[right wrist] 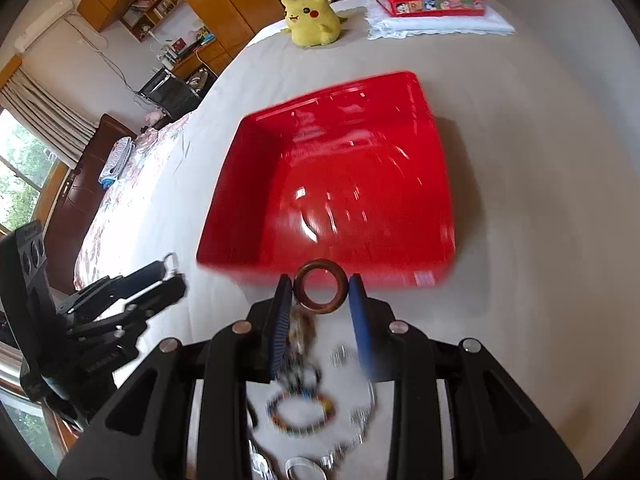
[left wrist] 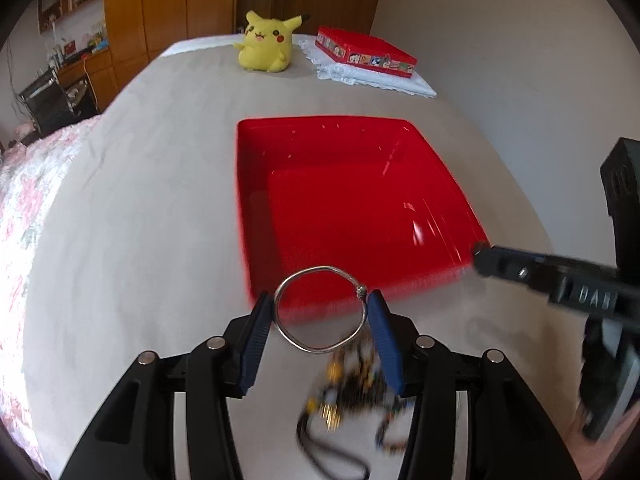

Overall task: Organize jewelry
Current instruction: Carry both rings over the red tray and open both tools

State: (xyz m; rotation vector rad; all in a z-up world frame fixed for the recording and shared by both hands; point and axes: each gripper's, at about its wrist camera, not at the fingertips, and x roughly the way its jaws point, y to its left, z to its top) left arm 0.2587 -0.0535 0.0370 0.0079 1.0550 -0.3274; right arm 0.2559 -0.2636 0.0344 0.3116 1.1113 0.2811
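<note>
Nearest the lenses, our two tools each carry one piece of jewelry over the bed (left wrist: 140, 200). We hold a thin silver bangle (left wrist: 320, 309) in the left tool (left wrist: 318, 312), its blue pads pressed against both sides of the hoop, which stands between them. In the right tool (right wrist: 320, 292) we grip a thick brown ring bangle (right wrist: 320, 287) the same way, clenched at its sides.

Below the tools, at 6 o'clock in both views, the remaining jewelry pile (right wrist: 308, 404) lies on the sheet: beaded bracelets, a dark cord and small silver pieces, blurred.

What could go wrong, as we judge it: the silver bangle is thin and held only at two points, so a jolt or a slightly slack squeeze could let it twist and drop short of the bin. Both tools head for the same near rim, so they could knock together there. A piece released too early would land on the sheet at the rim's foot.

Ahead at 12 o'clock sits the open red bin (left wrist: 440, 168), and we see nothing in it. Farther off, at 1 o'clock, a closed red tin (left wrist: 366, 52) rests on a white pillow (left wrist: 384, 80), beside a yellow plush toy (left wrist: 266, 42); its contents are hidden.
</note>
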